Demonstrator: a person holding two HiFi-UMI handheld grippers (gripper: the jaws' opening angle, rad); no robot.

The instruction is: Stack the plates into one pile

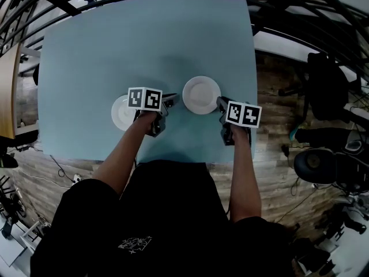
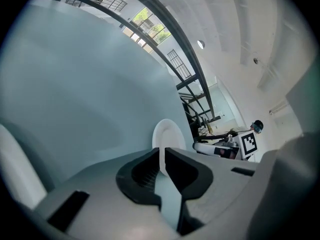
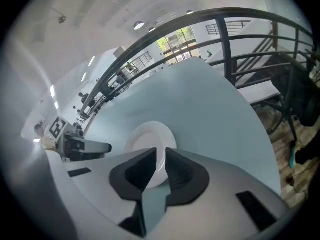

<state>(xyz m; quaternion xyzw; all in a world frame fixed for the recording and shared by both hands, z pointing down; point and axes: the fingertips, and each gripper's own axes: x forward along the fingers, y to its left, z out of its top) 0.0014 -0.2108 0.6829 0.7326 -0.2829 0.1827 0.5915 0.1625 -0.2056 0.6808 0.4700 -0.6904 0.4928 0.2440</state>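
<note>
A second plate [image 1: 121, 114] lies at left, under the left gripper [image 1: 172, 100]. It and the right gripper [image 1: 220, 101], jaws slightly parted, flank the centre plate [image 1: 202, 94].

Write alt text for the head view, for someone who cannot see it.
Seen from above, a round white plate lies on a light blue table with the right gripper at its right edge; the left gripper reaches across a second round white plate toward it.
</note>
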